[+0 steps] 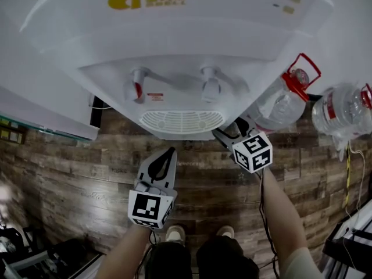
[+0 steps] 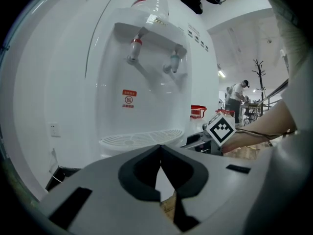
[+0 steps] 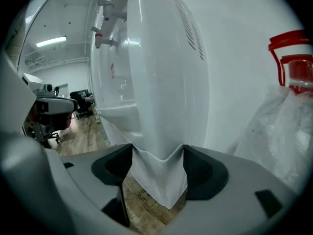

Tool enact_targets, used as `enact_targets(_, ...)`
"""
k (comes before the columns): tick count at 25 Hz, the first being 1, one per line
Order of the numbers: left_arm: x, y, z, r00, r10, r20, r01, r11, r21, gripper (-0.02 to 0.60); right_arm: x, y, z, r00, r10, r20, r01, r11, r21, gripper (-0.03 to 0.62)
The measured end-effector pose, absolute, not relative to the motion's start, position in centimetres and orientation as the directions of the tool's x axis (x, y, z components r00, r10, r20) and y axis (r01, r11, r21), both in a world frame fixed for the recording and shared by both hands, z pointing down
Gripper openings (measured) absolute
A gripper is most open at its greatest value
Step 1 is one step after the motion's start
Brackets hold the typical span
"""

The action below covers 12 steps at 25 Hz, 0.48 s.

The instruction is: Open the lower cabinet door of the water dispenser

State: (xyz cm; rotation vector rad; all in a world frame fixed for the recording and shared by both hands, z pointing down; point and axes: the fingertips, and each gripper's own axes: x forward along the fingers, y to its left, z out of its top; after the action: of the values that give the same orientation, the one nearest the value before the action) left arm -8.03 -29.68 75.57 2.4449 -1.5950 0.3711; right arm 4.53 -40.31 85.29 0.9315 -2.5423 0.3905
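A person faces a white water dispenser (image 1: 174,51) standing on a wood-plank floor (image 1: 81,173), a gripper in each hand. The left gripper (image 2: 160,151), jaws pressed together with nothing in them, points at the front just below the drip tray (image 1: 181,121). The right gripper (image 3: 157,150), jaws spread wide, is at the dispenser's right side, with a white corner of the lower cabinet (image 3: 159,180) between them; whether they touch it cannot be told. Red-capped water bottles (image 1: 343,112) sit further right.
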Motion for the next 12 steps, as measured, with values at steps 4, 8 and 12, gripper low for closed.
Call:
enact_targets(4,-7.90,-29.58,75.89,0.408,-0.853,0.325,-0.908,-0.415,0.049,0.006,4.61,-40.05,85.31,-0.666,-0.582,0.466,-0.700,0.704,-0.119,0.308)
enact_targets(8,-8.12,-29.89,75.62,0.399,-0.858,0.323,-0.913,-0.402,0.060,0.006,4.50,-39.96,85.22,-0.641,-0.588,0.493,-0.720,0.684,-0.120,0.301)
enact_targets(12,-8.25,-29.73,75.40,0.395,-0.860,0.321,-0.916,-0.393,0.075,0.006,4.65,-39.36,85.25,-0.613,-0.602,0.513,-0.744,0.657,-0.119,0.295)
